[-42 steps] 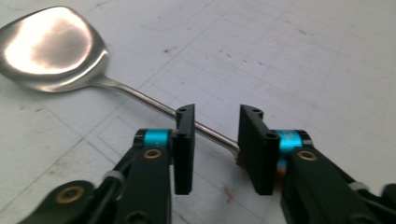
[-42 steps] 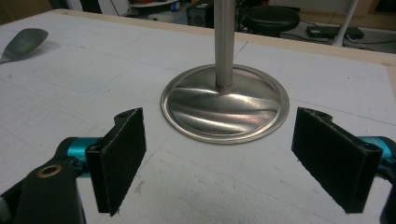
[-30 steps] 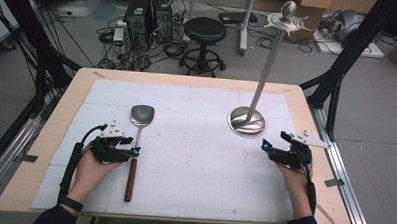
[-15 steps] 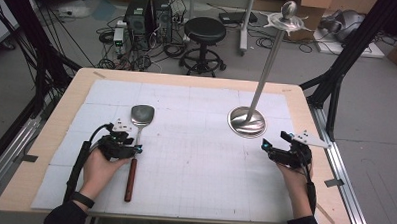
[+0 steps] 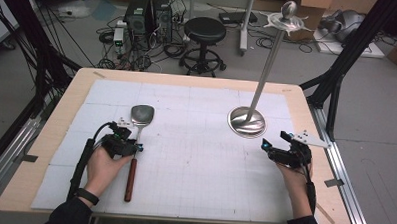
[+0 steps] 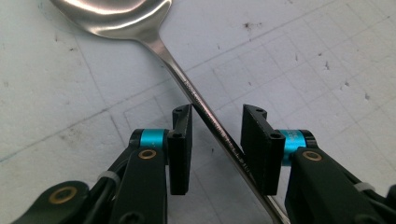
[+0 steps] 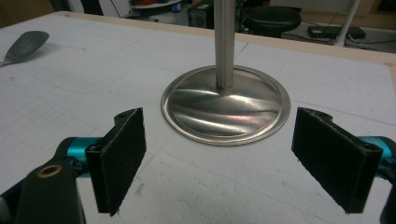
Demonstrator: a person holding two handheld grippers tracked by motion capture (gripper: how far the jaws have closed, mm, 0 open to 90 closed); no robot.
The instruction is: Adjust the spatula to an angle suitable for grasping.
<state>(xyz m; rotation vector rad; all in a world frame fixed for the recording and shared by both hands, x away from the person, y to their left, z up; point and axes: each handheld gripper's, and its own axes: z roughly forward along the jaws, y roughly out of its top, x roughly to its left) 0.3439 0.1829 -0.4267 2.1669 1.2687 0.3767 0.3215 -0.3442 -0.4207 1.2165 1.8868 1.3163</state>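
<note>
A metal spatula [image 5: 142,115] with a dark wooden handle lies on the white gridded mat, blade pointing away from me. My left gripper [image 5: 130,142] is low over its shank, just above the handle. In the left gripper view the jaws straddle the steel shank [image 6: 205,116], which runs at a slant between the pads [image 6: 181,149] with a gap still showing. That left gripper [image 6: 217,126] is open. My right gripper [image 5: 274,142] rests at the right, wide open [image 7: 217,140] and empty, facing the round steel base [image 7: 224,107] of a tall pole stand [image 5: 247,121].
The stand's pole rises to a small dish and ball [image 5: 288,17] above the table's far right. The mat [image 5: 195,157] covers most of the wooden table [image 5: 316,121]. A stool [image 5: 204,29] and computer gear stand on the floor beyond the far edge.
My left gripper has slid right, from beside the spatula to over it, and its jaws now straddle the shank. The right gripper and the stand have not moved.
</note>
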